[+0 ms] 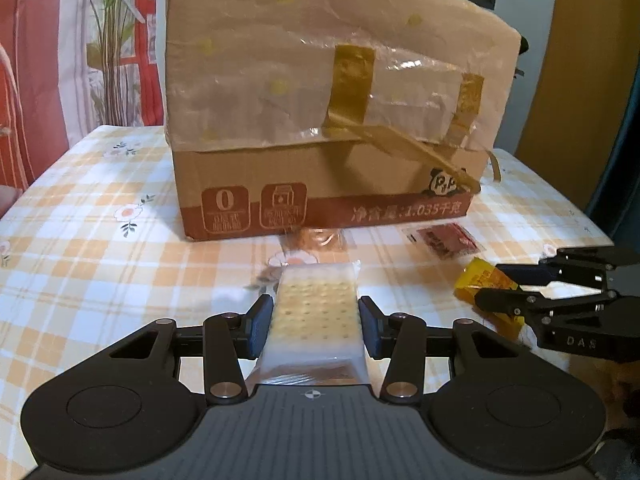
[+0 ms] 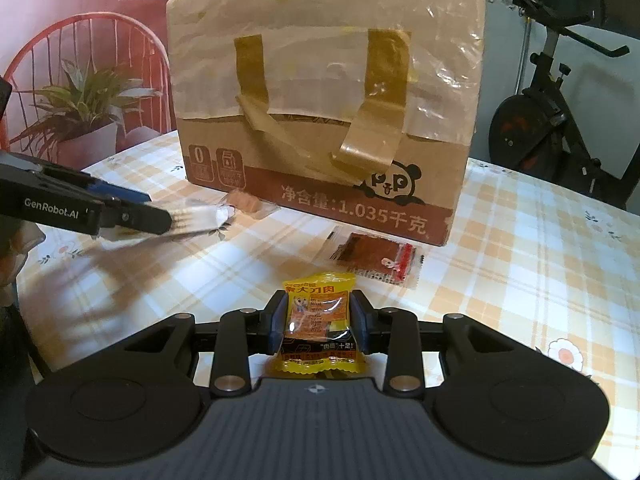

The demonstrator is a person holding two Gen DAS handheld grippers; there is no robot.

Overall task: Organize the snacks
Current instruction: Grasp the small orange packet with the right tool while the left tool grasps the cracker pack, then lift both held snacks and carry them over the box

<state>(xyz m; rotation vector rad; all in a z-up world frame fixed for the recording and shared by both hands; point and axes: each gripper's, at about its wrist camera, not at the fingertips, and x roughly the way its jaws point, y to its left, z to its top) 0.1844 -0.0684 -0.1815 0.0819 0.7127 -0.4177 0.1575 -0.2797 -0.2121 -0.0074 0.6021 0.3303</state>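
Note:
My left gripper (image 1: 316,322) is shut on a clear-wrapped cracker packet (image 1: 316,312) and holds it above the checked tablecloth (image 1: 100,260). My right gripper (image 2: 320,322) is shut on a yellow snack packet (image 2: 320,320). The left gripper also shows in the right wrist view (image 2: 132,212), blurred, with the cracker packet (image 2: 200,220). The right gripper shows in the left wrist view (image 1: 500,284) with the yellow packet (image 1: 480,280). A red snack packet (image 2: 374,258) and a small brown wrapped snack (image 2: 246,202) lie on the table in front of the taped cardboard box (image 2: 328,100).
The cardboard box (image 1: 328,100) stands at the table's middle, its flap held by loose tape. The red packet (image 1: 444,240) and brown snack (image 1: 316,238) lie at its base. A red chair (image 2: 88,60) and plant (image 2: 80,108) stand left, an exercise bike (image 2: 560,120) right.

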